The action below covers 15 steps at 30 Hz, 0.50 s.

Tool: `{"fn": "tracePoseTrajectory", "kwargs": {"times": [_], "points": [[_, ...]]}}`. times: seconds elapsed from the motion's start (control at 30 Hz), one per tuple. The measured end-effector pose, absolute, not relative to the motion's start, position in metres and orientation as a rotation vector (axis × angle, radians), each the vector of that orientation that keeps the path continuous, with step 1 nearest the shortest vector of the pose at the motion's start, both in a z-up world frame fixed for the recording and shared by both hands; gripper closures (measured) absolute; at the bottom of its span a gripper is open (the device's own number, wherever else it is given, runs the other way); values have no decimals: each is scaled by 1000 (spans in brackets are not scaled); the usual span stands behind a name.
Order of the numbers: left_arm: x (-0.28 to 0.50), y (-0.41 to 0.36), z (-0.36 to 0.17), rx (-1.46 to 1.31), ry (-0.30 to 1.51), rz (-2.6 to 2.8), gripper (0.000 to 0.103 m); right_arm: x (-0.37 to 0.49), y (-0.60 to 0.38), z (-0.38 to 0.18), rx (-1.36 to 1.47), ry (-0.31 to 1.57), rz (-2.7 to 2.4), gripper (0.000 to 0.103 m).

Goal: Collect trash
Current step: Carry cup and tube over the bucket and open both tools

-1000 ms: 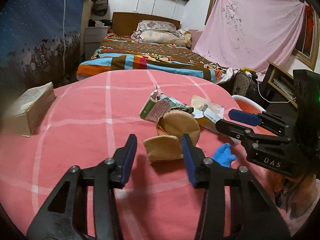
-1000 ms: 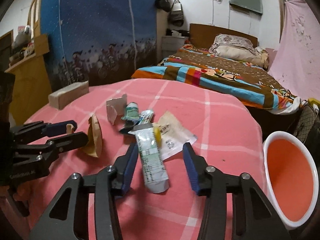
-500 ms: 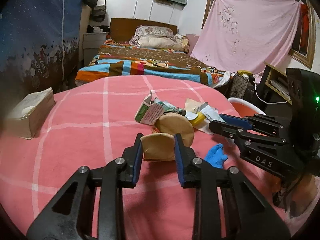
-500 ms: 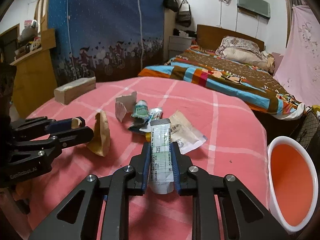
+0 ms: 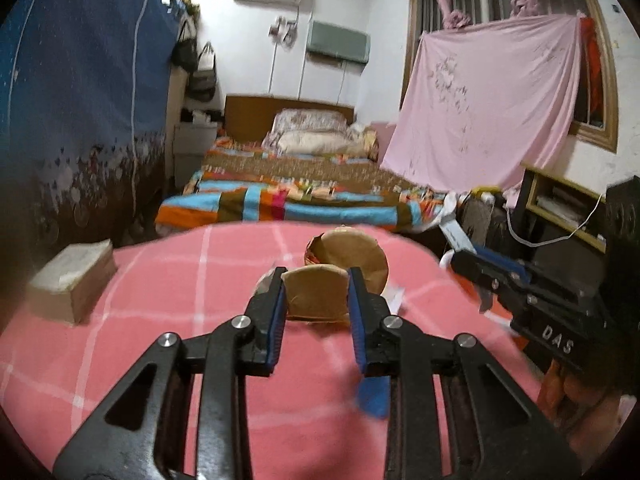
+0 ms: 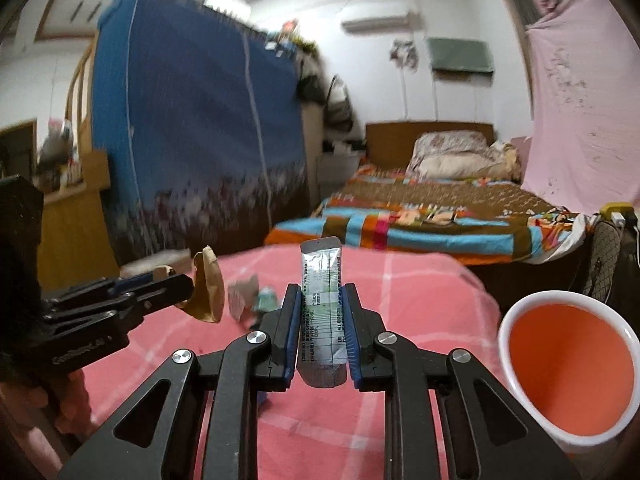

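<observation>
Above pink checked cloth, flattened brown paper cup, foil tube

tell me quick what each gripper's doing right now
Left gripper: shut on the brown paper bag.
Right gripper: shut on the tube.

Left tongs clamped on brown paper piece; right tongs beside, above pink surface.
</observation>
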State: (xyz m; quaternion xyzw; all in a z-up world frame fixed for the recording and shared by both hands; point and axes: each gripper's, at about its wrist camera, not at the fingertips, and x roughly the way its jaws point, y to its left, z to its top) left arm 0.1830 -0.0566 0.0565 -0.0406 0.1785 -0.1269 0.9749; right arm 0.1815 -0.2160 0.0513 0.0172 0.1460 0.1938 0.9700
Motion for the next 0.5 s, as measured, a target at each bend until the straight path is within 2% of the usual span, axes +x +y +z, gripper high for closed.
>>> {"fn": "tracePoseTrajectory", "kwargs": {"times": [0.27,0.5], "points": [[192,-100,85,-59,249,-346,94,160,-251,65,20,128,238,85],[202,-161,92,-7,225,-461,94,152,-299,64,47,44,63,85]]}}
